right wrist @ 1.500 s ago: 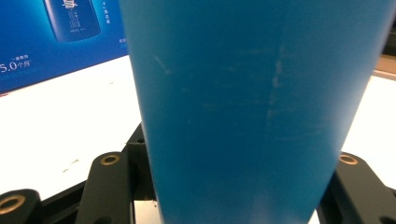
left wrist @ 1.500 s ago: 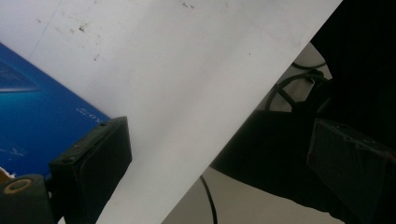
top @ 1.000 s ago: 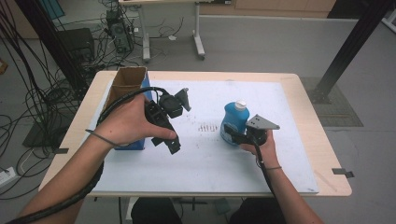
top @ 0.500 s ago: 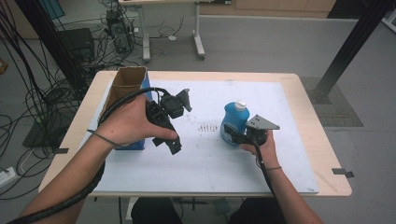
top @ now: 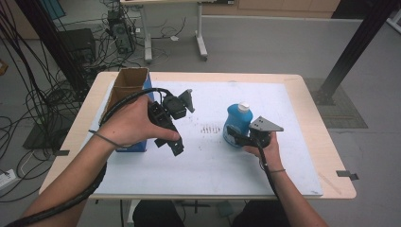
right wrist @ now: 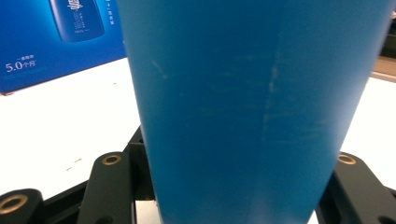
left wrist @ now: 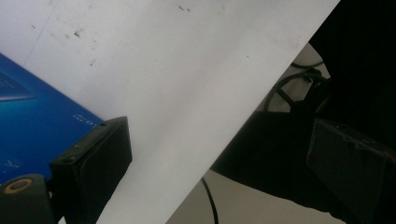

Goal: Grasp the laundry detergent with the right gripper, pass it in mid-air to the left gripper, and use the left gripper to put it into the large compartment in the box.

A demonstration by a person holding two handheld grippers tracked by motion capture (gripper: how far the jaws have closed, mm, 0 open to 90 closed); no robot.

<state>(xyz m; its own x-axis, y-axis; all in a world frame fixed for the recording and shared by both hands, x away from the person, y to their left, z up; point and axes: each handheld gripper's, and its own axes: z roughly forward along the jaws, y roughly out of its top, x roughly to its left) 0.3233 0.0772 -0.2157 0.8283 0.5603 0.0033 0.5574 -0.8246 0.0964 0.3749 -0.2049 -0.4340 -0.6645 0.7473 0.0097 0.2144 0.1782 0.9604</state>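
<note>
A blue bottle (top: 236, 120) with a white cap stands upright on the white sheet right of centre. My right gripper (top: 242, 138) is shut on its lower body from the near side. In the right gripper view the bottle (right wrist: 252, 93) rises between the jaws of that gripper (right wrist: 238, 177). My left gripper (top: 178, 124) is held above the sheet beside a blue carton (top: 134, 143) with an open cardboard top. Its jaws stand wide apart with nothing between them. In the left gripper view this gripper (left wrist: 219, 158) looks down at the sheet's near edge, with the carton (left wrist: 32, 116) at its left.
The white sheet (top: 213, 165) covers most of the wooden table (top: 326, 156). The carton (right wrist: 51, 37) lies past the bottle in the right gripper view. Cables (top: 42, 104) lie on the floor at the left, and a black post (top: 354, 47) stands at the right.
</note>
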